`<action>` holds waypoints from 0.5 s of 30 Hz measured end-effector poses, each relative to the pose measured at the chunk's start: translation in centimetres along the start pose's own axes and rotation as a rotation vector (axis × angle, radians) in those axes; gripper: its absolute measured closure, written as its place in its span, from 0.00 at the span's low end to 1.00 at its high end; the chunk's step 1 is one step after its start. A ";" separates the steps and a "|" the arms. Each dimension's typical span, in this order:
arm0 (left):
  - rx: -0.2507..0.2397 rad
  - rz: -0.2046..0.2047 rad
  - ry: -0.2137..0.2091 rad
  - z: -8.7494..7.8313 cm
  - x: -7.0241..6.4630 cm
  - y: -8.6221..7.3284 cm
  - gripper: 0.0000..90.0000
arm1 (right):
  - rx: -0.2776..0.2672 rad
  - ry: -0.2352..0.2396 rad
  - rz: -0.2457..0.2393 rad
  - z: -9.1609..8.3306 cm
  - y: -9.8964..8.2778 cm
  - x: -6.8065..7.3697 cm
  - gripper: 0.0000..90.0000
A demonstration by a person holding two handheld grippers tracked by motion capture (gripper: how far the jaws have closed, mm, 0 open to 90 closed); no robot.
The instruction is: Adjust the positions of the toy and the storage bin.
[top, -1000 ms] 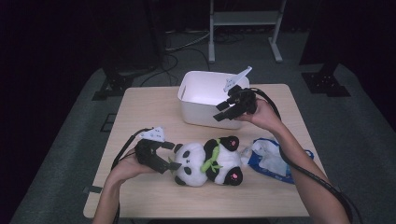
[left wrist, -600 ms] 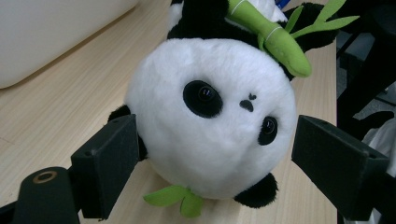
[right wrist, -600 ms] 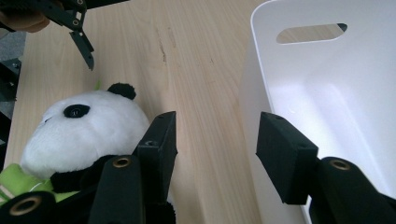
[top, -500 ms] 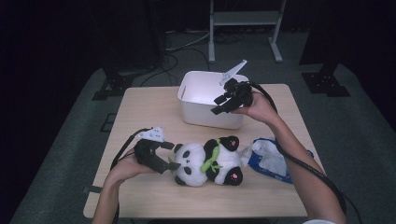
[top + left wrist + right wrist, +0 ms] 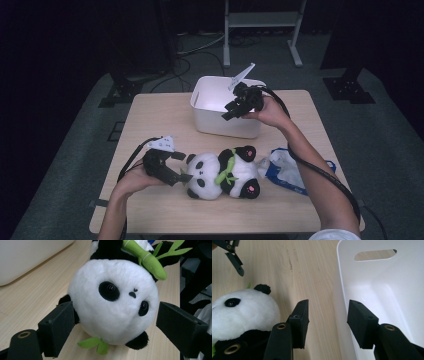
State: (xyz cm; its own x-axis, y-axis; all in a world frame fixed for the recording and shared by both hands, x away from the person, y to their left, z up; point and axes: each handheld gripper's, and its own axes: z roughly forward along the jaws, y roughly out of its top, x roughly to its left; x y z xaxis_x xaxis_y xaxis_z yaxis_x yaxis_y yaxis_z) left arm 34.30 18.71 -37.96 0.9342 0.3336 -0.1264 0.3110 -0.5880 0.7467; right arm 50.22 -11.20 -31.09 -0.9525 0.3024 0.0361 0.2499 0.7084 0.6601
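The left gripper [image 5: 181, 167] is held at the head of the plush panda [image 5: 222, 172], which lies on its side on the wooden table [image 5: 150, 120]; its jaws are spread on either side of the white head without pressing on it. The right gripper [image 5: 229, 111] is held over the near wall of the white bin [image 5: 220, 125], one jaw outside and one inside. Its jaws, part open, have just been closing, and no contact with the wall is seen.
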 end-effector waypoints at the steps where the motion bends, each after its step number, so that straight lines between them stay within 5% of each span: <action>1: 0.000 0.002 -0.001 0.0 0.0 0.0 0.15 | 0.003 -0.001 -0.002 0.1 0.0 -0.2 0.56; 15: 0.004 0.007 -0.007 -0.1 0.0 0.0 0.15 | 0.038 -0.022 0.003 1.3 0.2 -1.3 0.67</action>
State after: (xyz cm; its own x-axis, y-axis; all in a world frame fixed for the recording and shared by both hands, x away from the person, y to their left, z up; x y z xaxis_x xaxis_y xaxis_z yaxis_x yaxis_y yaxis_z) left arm 34.32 18.77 -37.95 0.9375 0.3246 -0.1252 0.3049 -0.5934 0.7449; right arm 51.73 -10.59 -31.98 -0.9480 0.3177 0.0214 0.2592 0.7310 0.6312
